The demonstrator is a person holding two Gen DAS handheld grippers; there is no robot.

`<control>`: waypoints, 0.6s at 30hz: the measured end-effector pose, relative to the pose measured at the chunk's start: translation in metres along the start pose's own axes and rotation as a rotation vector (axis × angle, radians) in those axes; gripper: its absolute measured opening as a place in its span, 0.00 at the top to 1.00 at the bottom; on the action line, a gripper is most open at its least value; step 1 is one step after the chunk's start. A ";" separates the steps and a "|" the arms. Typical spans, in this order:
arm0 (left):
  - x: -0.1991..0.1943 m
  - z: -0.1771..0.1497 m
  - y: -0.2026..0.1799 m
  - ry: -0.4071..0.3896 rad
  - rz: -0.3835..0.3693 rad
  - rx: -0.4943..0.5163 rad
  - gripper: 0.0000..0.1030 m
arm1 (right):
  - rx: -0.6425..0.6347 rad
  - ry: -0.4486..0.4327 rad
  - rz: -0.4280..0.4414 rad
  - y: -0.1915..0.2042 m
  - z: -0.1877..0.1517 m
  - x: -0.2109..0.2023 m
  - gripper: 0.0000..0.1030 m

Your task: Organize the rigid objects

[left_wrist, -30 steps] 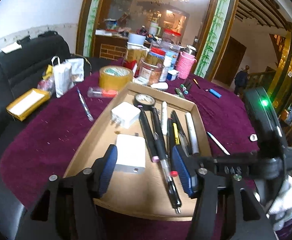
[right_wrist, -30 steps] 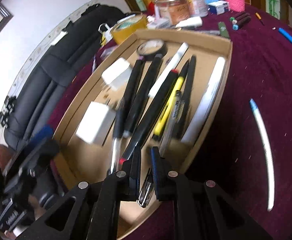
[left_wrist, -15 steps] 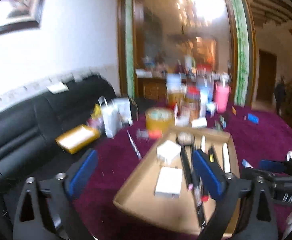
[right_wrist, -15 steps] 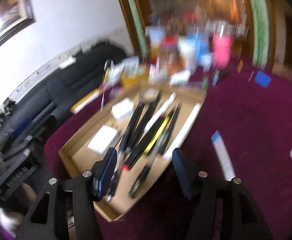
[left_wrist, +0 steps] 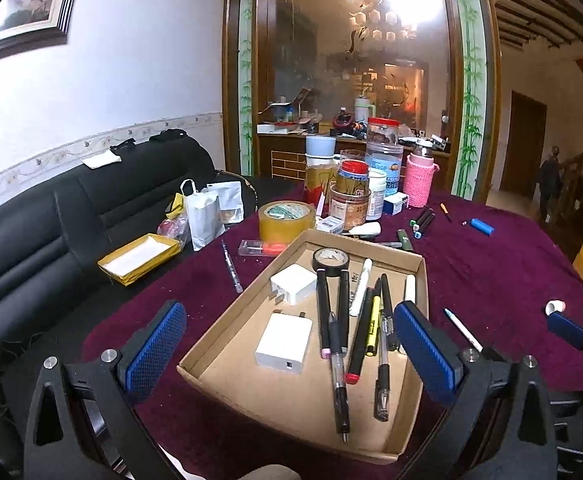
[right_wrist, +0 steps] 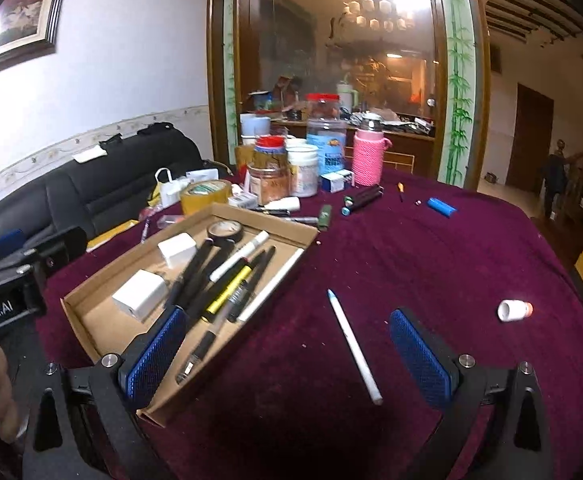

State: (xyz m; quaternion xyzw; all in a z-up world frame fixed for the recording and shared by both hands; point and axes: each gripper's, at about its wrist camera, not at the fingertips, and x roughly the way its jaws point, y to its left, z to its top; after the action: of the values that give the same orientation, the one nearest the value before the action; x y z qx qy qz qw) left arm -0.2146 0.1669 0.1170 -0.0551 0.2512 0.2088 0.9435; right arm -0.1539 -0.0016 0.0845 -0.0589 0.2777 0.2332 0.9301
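Left gripper [left_wrist: 289,346]: tilted down over the cardboard tray [left_wrist: 233,314], jaws spread wide, empty.
Right gripper [right_wrist: 287,354]: tilted down, jaws just opened wide, empty.
Pens [left_wrist: 365,322]: lying in tray.
White pen [right_wrist: 353,346]: on tablecloth [right_wrist: 431,264] between right jaws.

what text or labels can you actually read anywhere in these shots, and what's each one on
"nRobot.AI", cut off at the frame's left edge: white letters on the left gripper body, seen at the left of the right wrist view.
White marker in the cardboard tray: dark print, too small to read.
Blue-labelled jar, red-lidded jar, small boxes by the tape roll: print blurred, unreadable.
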 end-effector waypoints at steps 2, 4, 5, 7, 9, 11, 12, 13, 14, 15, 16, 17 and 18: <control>-0.001 -0.001 -0.007 0.008 0.003 0.017 0.00 | -0.007 0.006 -0.012 -0.002 -0.004 -0.002 0.00; -0.002 -0.002 -0.011 0.021 0.001 0.027 0.00 | -0.013 0.011 -0.013 -0.002 -0.006 -0.002 0.00; -0.001 -0.003 -0.013 0.029 0.000 0.031 0.00 | -0.015 0.016 -0.011 -0.001 -0.007 -0.002 0.00; 0.001 -0.005 -0.014 0.046 -0.002 0.035 0.00 | -0.019 0.018 -0.009 0.001 -0.008 -0.001 0.00; 0.003 -0.006 -0.015 0.056 0.007 0.039 0.00 | -0.024 0.021 -0.008 0.003 -0.010 -0.003 0.00; 0.006 -0.008 -0.013 0.072 0.005 0.030 0.00 | -0.032 0.023 -0.007 0.005 -0.010 -0.002 0.00; 0.007 -0.008 -0.011 0.082 0.002 0.024 0.00 | -0.035 0.023 -0.008 0.006 -0.011 -0.002 0.00; 0.009 -0.009 -0.010 0.092 -0.001 0.017 0.00 | -0.038 0.024 -0.009 0.007 -0.011 -0.002 0.00; 0.011 -0.010 -0.008 0.101 -0.001 0.012 0.00 | -0.041 0.026 -0.008 0.008 -0.011 -0.002 0.00; 0.012 -0.011 -0.008 0.105 0.001 0.012 0.00 | -0.043 0.028 -0.007 0.010 -0.011 -0.002 0.00; 0.013 -0.011 -0.007 0.110 0.004 0.012 0.00 | -0.044 0.029 -0.007 0.010 -0.011 -0.002 0.00; 0.015 -0.013 -0.007 0.118 0.007 0.012 0.00 | -0.045 0.031 -0.006 0.011 -0.011 -0.001 0.00; 0.016 -0.014 -0.006 0.122 0.007 0.011 0.00 | -0.047 0.035 -0.003 0.013 -0.011 -0.001 0.00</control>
State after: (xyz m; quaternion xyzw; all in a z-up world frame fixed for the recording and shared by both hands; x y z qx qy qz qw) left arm -0.2055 0.1646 0.0972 -0.0618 0.3098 0.2071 0.9259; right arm -0.1661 0.0065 0.0758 -0.0853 0.2884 0.2370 0.9238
